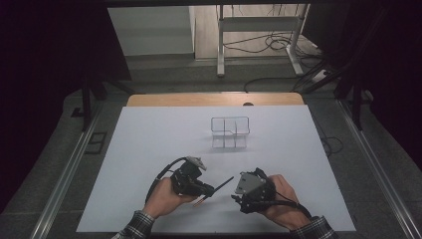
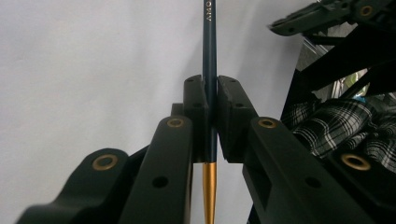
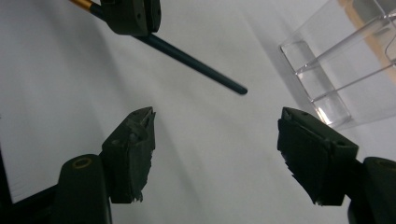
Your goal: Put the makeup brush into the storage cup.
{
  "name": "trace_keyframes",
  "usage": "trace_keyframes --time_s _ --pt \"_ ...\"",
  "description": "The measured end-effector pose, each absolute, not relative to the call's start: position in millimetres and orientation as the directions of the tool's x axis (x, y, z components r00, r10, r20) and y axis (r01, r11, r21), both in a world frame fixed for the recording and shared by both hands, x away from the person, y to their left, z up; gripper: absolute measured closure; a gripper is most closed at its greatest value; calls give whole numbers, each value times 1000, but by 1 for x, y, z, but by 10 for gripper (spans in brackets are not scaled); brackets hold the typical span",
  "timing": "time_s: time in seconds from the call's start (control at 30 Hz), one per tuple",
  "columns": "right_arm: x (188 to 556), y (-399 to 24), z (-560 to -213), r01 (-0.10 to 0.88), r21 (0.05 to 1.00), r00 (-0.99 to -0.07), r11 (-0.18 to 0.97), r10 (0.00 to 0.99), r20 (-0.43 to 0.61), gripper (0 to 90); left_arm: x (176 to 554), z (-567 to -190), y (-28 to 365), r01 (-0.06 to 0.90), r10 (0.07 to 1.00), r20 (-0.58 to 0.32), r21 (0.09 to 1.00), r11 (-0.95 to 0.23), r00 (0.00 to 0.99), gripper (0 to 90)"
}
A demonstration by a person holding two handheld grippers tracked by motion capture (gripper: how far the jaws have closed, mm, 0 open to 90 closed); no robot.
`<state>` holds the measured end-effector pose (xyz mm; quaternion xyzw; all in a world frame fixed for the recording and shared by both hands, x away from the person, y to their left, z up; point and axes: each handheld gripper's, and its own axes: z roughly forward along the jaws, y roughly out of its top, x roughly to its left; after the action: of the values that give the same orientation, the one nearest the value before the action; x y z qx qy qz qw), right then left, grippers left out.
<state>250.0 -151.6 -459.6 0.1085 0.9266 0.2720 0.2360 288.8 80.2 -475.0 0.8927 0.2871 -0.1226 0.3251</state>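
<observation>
A thin dark-blue paintbrush (image 1: 224, 183) with a gold ferrule is clamped in my left gripper (image 1: 206, 190), low on the white mat. Up close, the left gripper (image 2: 211, 88) is shut on the brush handle (image 2: 209, 37), with the gold ferrule (image 2: 209, 186) behind the pads. Just to its right, my right gripper (image 1: 236, 196) is open with nothing between its jaws. In the right gripper view, that gripper (image 3: 217, 114) stands wide below the free end of the brush (image 3: 196, 65). A clear compartment box (image 1: 230, 132) stands upright farther back on the mat.
The white mat (image 1: 149, 149) covers a wooden table (image 1: 214, 98). The clear box (image 3: 336, 70) lies ahead and to the right of my right gripper. A plaid sleeve (image 2: 336, 126) and the right gripper's body (image 2: 336, 14) crowd the left gripper's right side.
</observation>
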Motion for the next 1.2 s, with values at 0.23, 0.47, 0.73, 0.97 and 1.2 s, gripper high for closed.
trace_keyframes --time_s 0.23,0.47,0.73,0.97,1.2 --pt "253 -143 -460 26 543 -865 839 291 -408 305 289 -474 74 586 421 -412 496 -640 808 840" --pt "256 -135 -465 -40 507 -872 861 218 -439 376 289 -472 68 581 410 -418 486 -653 811 839" --pt "257 -131 -469 -90 467 -876 880 153 -457 459 289 -470 64 570 395 -421 483 -664 817 839" --pt "256 -131 -472 -100 453 -888 886 125 -442 599 290 -469 65 548 380 -406 482 -684 831 838" --pt "255 -132 -472 -89 440 -904 894 113 -413 720 291 -468 67 546 379 -403 492 -678 833 835"
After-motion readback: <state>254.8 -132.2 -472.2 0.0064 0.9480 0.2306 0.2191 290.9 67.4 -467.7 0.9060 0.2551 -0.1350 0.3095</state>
